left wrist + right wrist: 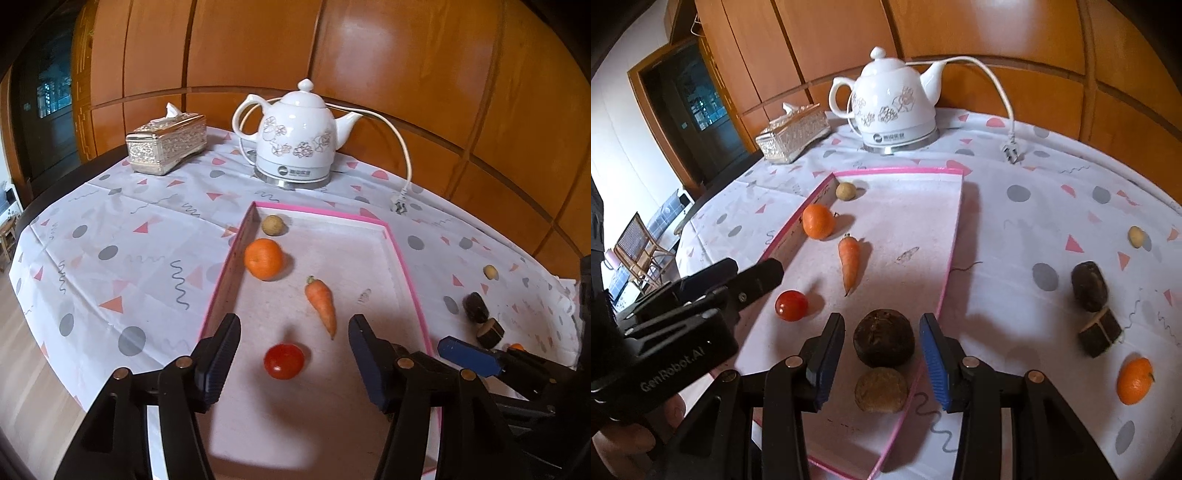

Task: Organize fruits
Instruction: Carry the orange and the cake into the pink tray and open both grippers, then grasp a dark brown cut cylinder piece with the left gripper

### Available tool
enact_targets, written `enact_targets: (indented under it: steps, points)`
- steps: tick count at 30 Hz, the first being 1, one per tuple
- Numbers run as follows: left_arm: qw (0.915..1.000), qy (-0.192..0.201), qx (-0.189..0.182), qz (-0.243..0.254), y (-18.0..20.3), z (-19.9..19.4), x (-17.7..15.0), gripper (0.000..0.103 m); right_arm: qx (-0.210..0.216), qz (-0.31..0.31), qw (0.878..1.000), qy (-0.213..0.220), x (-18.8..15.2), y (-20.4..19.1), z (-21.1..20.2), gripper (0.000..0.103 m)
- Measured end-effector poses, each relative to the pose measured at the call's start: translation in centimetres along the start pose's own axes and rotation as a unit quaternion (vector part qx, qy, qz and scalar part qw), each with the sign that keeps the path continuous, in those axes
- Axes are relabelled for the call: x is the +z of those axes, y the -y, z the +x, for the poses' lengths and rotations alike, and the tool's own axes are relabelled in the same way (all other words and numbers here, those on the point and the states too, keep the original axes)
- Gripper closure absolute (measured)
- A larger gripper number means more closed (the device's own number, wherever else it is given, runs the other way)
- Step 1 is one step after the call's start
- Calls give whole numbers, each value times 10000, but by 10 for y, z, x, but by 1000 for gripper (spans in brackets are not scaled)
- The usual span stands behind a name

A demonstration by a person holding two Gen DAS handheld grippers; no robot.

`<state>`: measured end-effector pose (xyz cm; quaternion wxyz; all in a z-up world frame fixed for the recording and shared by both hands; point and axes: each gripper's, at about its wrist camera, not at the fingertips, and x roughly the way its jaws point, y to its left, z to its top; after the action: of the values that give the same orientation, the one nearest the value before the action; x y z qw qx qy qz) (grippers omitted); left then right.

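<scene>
- The left gripper [293,354] hangs over the near end of the pink-rimmed tray [402,258], jaws spread wide and holding nothing; the red tomato [283,361] lies on the tray floor between its fingertips, touching neither.
- The right gripper [882,363] is also spread wide and empty, at the tray's near right edge; a dark brown round fruit [884,337] sits between its fingers, untouched, with a tan rough-skinned fruit [881,389] just behind it, nearer the camera.
- Inside the tray: a small tan round fruit [272,225] in the far left corner, a tangerine [263,258] just beside it against the left wall, a carrot [322,304] near the middle with its tip toward the near end, then the tomato.
- Outside the tray, on the patterned tablecloth [1034,206] toward the right edge: a small yellowish fruit [1136,236], a dark oval fruit [1089,286], a dark scored block [1100,332] just beside it, and a second tangerine [1135,380] nearest the near edge.
- At the far edge stand a white ceramic electric kettle [297,138], its plug [399,206] lying loose on the cloth, and a silver tissue box [166,142] at the far left.
</scene>
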<state>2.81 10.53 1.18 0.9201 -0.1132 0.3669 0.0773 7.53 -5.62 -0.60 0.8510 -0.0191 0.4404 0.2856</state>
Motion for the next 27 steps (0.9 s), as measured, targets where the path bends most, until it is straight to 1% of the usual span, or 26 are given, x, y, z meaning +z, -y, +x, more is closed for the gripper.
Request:
enact_targets:
  steps: [4,8,10,19,25,27]
  points:
    - [9999,16,-40,99,8,-4,-2,41,-126,96,9998,110,-4,5,-11,60]
    - [9998,12,-105,154,17,-6,-5,36,-249,163,9994,194,-9,13,-22,60]
    - [9997,7,-151,206,21,-7,-6,36,-323,210,9990,242,-12,17,-27,58]
    - [9980,-31,-345,519,46,-12,-10,36,-606,517,9960,393,-24,43,-48,58]
    - [9946,-83,-590,854,72,-14,-14,36,-839,843,9919,444,-36,68,-62,58]
    - [9929,-155,-686,961,82,-13,-16,36,-1018,972,9888,488,-42,81,-70,58]
